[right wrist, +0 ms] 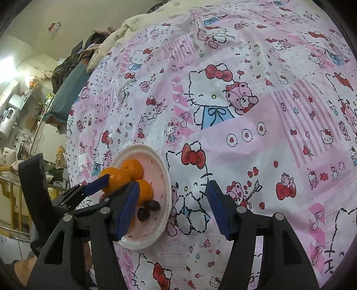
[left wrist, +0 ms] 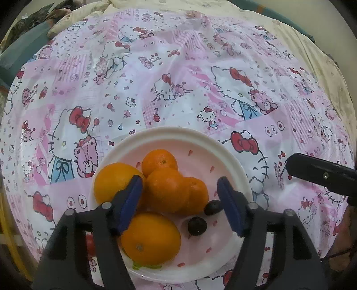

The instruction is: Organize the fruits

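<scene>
A white plate point(left wrist: 174, 132) with a pink inside holds several oranges: two big ones point(left wrist: 116, 183) point(left wrist: 150, 238) and three smaller mandarins point(left wrist: 169, 189). Two dark round fruits point(left wrist: 197, 226) lie on the plate beside them. My left gripper point(left wrist: 179, 185) hangs open above the pile, its blue pads apart and touching no fruit. In the right wrist view the same plate point(right wrist: 165, 171) sits at lower left. My right gripper point(right wrist: 173, 187) stands open, with only cloth between its pads and its left finger overlapping the plate's right side. A black finger point(left wrist: 321, 176) of it shows at the right.
A pink and white cartoon-cat cloth point(left wrist: 178, 78) covers the whole surface. A cream quilt point(left wrist: 223, 9) lies along the far edge. A small red thing point(left wrist: 89, 243) sits just left of the plate. Room clutter and shelves point(right wrist: 20, 111) lie beyond the cloth's left edge.
</scene>
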Demonstrator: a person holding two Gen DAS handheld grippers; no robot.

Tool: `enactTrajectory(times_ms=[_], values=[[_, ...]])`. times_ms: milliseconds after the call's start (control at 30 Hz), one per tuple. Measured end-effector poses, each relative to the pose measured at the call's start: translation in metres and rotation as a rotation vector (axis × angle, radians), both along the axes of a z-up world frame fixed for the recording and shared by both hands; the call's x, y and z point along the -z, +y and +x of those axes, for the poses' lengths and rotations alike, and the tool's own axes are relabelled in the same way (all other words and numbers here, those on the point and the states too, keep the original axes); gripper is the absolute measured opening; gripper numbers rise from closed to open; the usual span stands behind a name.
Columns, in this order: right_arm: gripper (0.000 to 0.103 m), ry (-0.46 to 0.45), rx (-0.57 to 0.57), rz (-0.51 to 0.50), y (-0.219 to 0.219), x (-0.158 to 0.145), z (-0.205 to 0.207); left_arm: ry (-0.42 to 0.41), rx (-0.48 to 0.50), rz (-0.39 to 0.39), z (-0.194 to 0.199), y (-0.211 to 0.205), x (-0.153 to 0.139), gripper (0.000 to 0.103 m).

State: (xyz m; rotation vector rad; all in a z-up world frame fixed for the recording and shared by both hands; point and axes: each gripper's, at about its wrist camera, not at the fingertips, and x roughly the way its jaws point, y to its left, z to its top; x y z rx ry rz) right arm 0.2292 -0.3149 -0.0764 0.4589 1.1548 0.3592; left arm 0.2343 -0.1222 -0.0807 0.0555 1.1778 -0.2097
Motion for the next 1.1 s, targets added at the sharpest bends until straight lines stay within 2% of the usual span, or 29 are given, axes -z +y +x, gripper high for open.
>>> enactTrajectory(times_ms=[100,200,400,1100], values=[[0.065,-0.001,0.001,-0.005,0.0,-0.001,0.001,0.007,-0.014,-0.032,-0.005,0.003,-0.006,0.073],[0.065,-0.007,0.008,-0.025,0.002,-0.002,0.002,-0.03,-0.029,-0.015,-0.01,0.009,-0.017,0.079],[0.065,-0.021,-0.012,-0.054,0.012,-0.005,0.0,-0.057,-0.106,-0.046,-0.018,0.035,-0.031,0.079],[0.065,-0.053,-0.062,-0.059,0.042,-0.024,-0.044,-0.109,-0.231,-0.046,-0.065,0.106,-0.059,0.079]])
